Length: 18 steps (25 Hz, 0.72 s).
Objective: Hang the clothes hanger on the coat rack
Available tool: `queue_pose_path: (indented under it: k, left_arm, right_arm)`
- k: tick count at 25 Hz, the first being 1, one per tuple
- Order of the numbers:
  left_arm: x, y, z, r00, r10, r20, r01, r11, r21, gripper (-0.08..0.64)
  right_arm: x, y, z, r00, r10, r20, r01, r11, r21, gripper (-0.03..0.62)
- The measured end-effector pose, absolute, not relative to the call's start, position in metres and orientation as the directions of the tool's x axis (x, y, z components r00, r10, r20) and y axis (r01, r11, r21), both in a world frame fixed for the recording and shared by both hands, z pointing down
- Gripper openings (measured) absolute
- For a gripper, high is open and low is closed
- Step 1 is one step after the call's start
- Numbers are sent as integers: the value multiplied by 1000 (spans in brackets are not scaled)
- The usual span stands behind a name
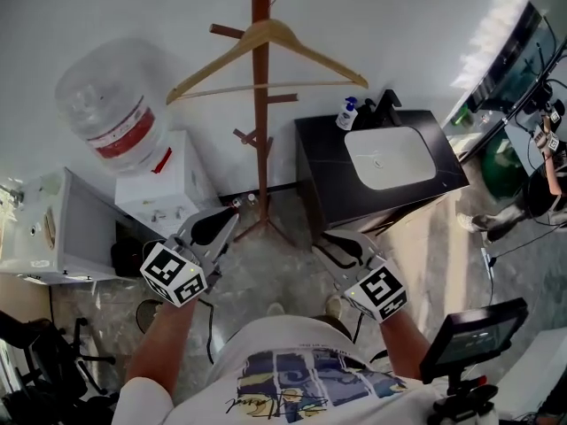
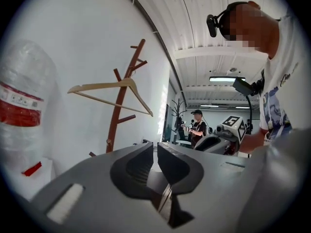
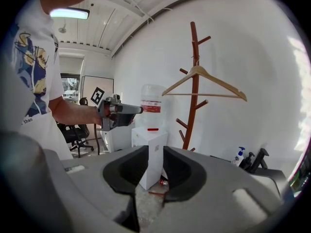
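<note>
The hanger (image 1: 276, 30) hangs on the coat rack (image 1: 260, 149), high on its pole, with an arm spread to each side and held by neither gripper. Its hook is lost against the pole in all three views, so the peg that carries it cannot be told. The rack's top is cut off by the upper edge of the head view, and in both gripper views its foot is hidden behind the gripper's own body. The left gripper (image 1: 229, 224) is low and left of the rack's foot, its jaws drawn together with nothing between them. The right gripper (image 1: 326, 248) is low and right of the foot, its jaws a little apart and empty; through the gap only floor and a white dispenser (image 1: 164, 189) show. That dispenser stands left of the rack with a water jug (image 1: 111, 113) on it, the jug blurred in the head view and cut off at the edge of the left gripper view. Right of the rack is a dark cabinet (image 1: 310, 166) with a white sink, a soap bottle (image 1: 347, 113) at its back corner. A person (image 2: 197, 127) far behind the rack is too small to make out.
</note>
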<state>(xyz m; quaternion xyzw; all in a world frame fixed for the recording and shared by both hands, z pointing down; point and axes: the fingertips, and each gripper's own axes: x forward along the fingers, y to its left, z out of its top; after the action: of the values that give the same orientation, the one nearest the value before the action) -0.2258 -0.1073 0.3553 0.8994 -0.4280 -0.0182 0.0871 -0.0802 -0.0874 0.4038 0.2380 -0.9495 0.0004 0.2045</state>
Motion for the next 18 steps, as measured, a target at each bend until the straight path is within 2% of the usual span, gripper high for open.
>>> queue_pose_path:
  k: [8,18]
  left_arm:
    - [-160,-57,372,745,-663,78,-664,-724,190,31]
    - [-102,-17,385,821,-560,115,-571,-804,165,31]
  right_arm:
    - [-74,-69,399,-776,-490,398,-492,864,104,81]
    - [-75,-45,386,-784,-501,367,-498,860,109,61]
